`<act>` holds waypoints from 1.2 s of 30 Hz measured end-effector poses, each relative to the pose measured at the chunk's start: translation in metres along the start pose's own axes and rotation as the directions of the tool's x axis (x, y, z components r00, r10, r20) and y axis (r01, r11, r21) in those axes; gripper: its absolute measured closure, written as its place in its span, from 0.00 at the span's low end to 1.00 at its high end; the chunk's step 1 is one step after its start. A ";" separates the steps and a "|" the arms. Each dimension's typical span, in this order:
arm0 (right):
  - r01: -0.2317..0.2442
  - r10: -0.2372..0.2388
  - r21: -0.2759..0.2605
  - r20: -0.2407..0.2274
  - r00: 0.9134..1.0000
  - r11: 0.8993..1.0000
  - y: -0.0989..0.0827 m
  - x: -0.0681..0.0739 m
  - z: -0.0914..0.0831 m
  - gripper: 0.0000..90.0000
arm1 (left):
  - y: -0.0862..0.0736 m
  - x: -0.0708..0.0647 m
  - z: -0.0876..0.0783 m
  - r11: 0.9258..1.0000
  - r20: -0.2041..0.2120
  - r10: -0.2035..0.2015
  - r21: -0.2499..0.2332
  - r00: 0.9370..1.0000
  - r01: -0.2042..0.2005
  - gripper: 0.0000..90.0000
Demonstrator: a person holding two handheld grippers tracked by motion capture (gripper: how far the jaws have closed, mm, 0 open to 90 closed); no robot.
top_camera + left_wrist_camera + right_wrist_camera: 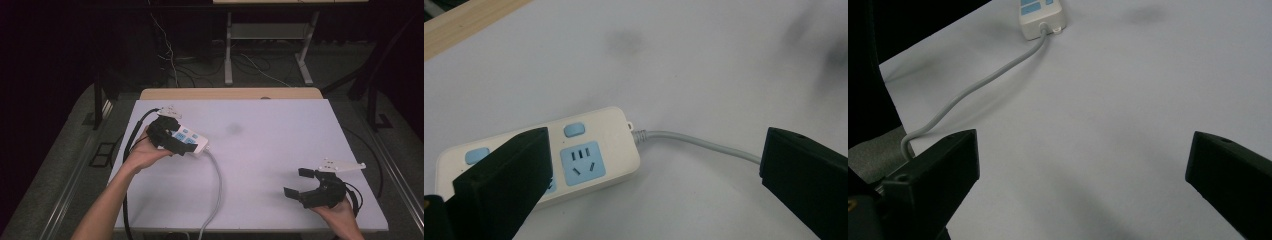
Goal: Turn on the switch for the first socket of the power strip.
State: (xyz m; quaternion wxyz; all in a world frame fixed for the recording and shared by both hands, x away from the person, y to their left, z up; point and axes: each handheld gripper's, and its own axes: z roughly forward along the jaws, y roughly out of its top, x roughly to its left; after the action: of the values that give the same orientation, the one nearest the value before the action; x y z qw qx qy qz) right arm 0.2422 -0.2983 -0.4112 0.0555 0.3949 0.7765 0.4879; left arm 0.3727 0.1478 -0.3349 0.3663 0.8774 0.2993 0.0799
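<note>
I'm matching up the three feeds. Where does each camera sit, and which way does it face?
High view: above the person's side, looking forward and down on the table; both forearms show, with left gripper and right gripper.
Left gripper view: rides the left gripper, over the power strip; its open jaws show.
Right gripper view: looks across bare table; open jaws show.
All share the power strip and its cord.

The left claw (184,146) hovers over the power strip (192,140) on the white tabletop (280,150). The right claw (300,184), jaws spread, sits well apart near the front right corner.
</note>
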 end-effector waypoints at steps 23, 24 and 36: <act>0.000 0.000 -0.004 0.001 1.000 1.000 -0.001 -0.001 -0.002 0.00 | 0.026 0.027 0.021 0.998 -0.018 0.006 0.061 1.000 -0.005 0.00; 0.000 0.000 -0.004 0.001 1.000 1.000 -0.001 -0.001 -0.002 0.00 | 0.027 0.028 0.022 0.998 -0.018 0.005 0.059 1.000 -0.004 0.00; 0.000 0.000 -0.005 0.004 1.000 1.000 -0.001 -0.001 -0.002 0.00 | 0.032 0.042 0.033 0.997 -0.062 -0.001 0.081 0.998 0.006 0.24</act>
State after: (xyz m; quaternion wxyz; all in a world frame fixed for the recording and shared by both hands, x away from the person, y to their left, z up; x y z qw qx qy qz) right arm 0.2417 -0.3008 -0.4113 0.0580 0.3956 0.7751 0.4892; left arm 0.4338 0.1353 -0.3395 0.3209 0.8882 0.3149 0.0943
